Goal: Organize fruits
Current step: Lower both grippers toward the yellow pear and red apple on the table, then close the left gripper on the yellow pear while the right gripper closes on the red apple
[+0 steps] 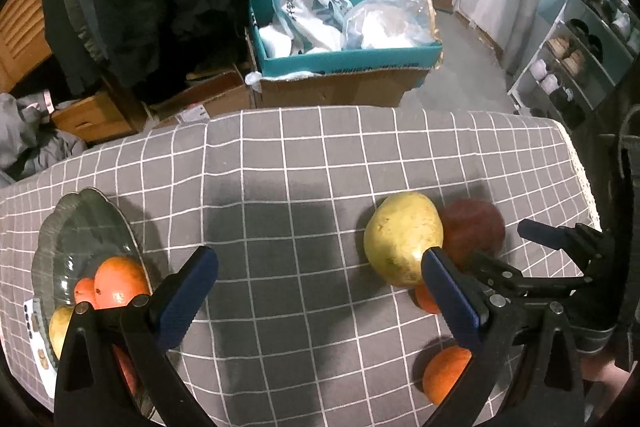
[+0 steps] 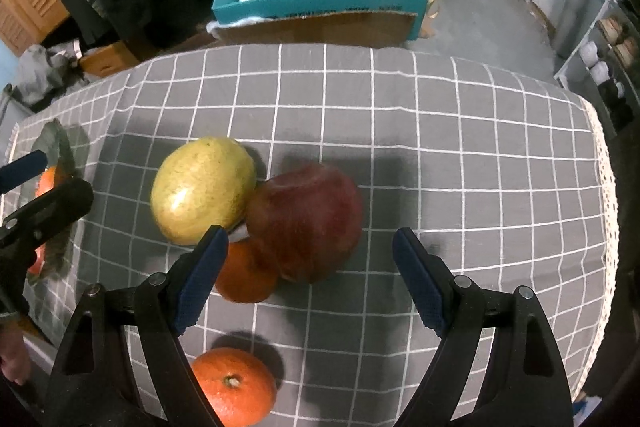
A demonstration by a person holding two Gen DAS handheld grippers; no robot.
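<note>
A red apple [image 2: 306,221] lies on the grey checked tablecloth, touching a yellow-green pear [image 2: 202,189] on its left and a small orange [image 2: 244,269] in front. Another orange [image 2: 234,387] lies nearer. My right gripper [image 2: 310,281] is open, its fingers on either side of the apple's near side. In the left wrist view my left gripper [image 1: 320,291] is open and empty over bare cloth. A glass plate [image 1: 86,227] at the left holds oranges [image 1: 120,281] and a pear [image 1: 60,327]. The pear [image 1: 402,237], the apple [image 1: 472,227] and the right gripper [image 1: 532,231] show at the right.
The table's far edge [image 2: 320,47] drops to the floor, where a teal box [image 2: 320,1] full of bags stands on a cardboard carton. The cloth's lace right edge [image 2: 604,187] is near. A shoe rack [image 1: 580,39] stands at the right, dark clothing and wooden furniture at the left.
</note>
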